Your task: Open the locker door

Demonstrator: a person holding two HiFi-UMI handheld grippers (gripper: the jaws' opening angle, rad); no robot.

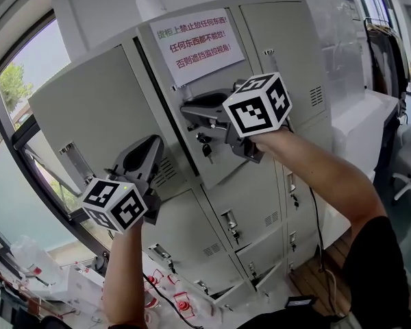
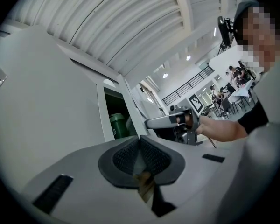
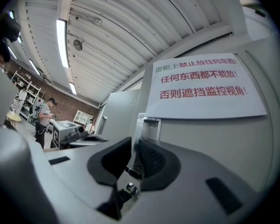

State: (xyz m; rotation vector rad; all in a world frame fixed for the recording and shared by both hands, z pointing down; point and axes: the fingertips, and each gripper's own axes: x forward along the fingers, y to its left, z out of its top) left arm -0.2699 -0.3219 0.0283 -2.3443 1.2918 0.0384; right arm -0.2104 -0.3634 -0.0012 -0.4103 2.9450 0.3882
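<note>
right claw [image 3: 133, 149] pinches the thin latch tab [image 3: 133, 171] on the upper locker door [image 1: 161, 115] w/ the notice [image 1: 197, 43]; shallow bite may slip off if the pull goes off-axis.

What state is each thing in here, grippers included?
grey metal locker door with paper notice: ajar, dark gap along its left edge.
dark key: hanging in that door's lock.
right gripper: jaws closed on that door, above the key.
left gripper: jaws shut, empty, touching nothing.
lower locker doors: closed.
</note>
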